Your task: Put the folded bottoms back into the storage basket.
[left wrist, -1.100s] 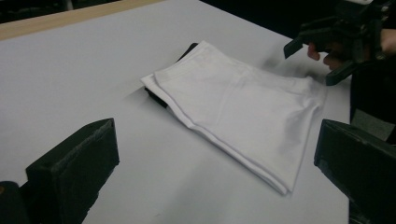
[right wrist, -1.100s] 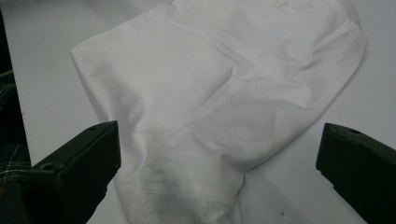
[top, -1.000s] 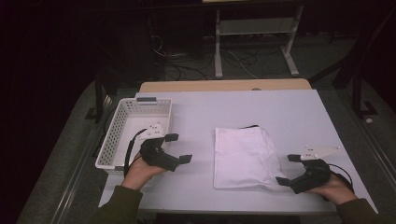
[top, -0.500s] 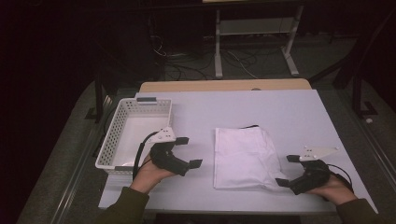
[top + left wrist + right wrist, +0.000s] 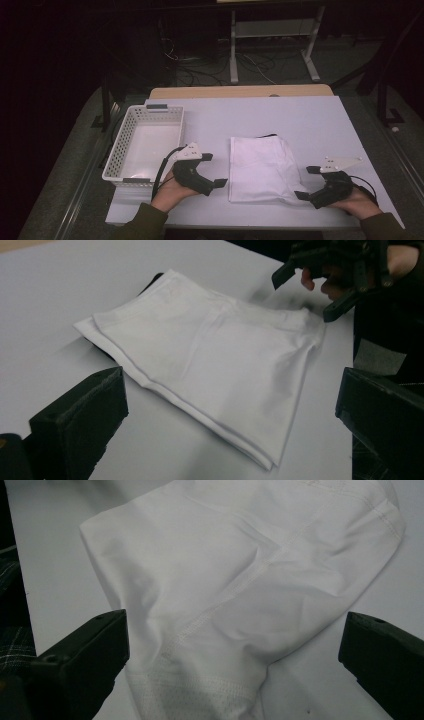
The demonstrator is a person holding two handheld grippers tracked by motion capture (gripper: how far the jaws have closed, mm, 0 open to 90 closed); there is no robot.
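I had the folded white garment (image 5: 260,169) lying flat at the middle of the white table (image 5: 280,115). My left gripper (image 5: 211,170) sat just beside its left edge, jaws wide apart and empty; my right gripper (image 5: 306,182) stood equally wide at its near right corner, gripping nothing.

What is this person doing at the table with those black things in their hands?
A person holds a two-jaw tool in each hand over a white table. The left tool and the right tool, both open, point at a folded white cloth lying flat between them. Neither grips it yet. A white basket sits at the left.
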